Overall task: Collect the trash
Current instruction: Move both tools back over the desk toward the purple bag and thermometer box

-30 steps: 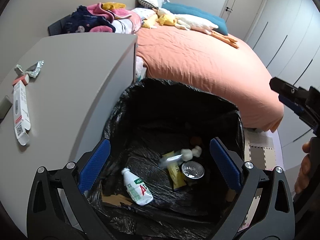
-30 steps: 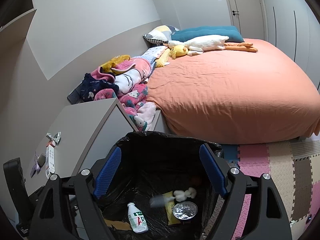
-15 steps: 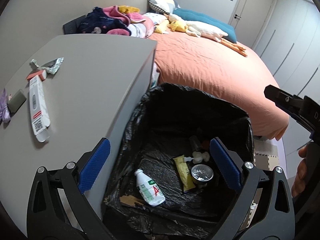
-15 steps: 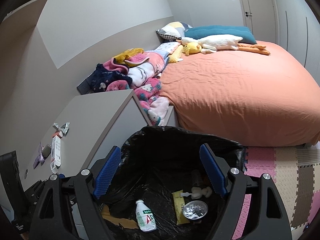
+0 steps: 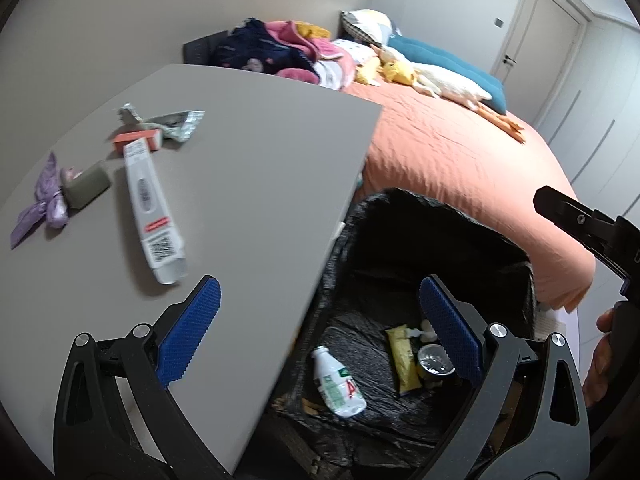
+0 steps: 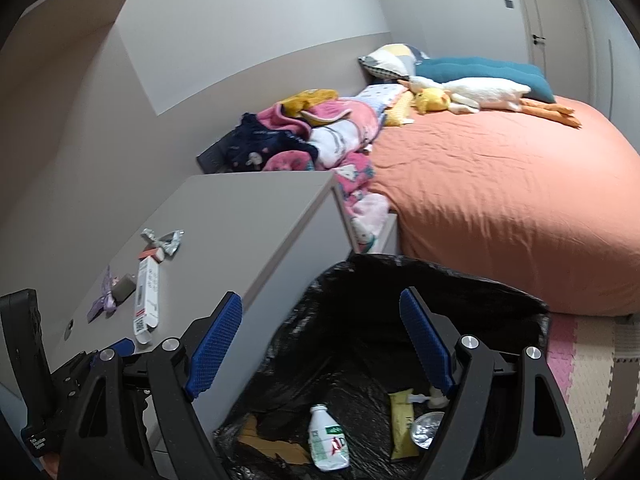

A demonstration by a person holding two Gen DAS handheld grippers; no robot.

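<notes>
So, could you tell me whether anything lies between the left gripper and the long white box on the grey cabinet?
Nothing visible does. The left gripper is open, and only bare cabinet top lies between it and the long white box. The other scraps lie beyond and left of it.

A long white carton (image 5: pixel 150 204) is laid flat on the grey surface (image 5: pixel 260 168), with a crumpled silver wrapper (image 5: pixel 180 124) and a purple wrapper (image 5: pixel 44 200) nearby. A white bottle (image 6: pixel 326 444) and yellow packet (image 6: pixel 402 424) are seen inside the black-lined bin (image 6: pixel 440 292).
</notes>
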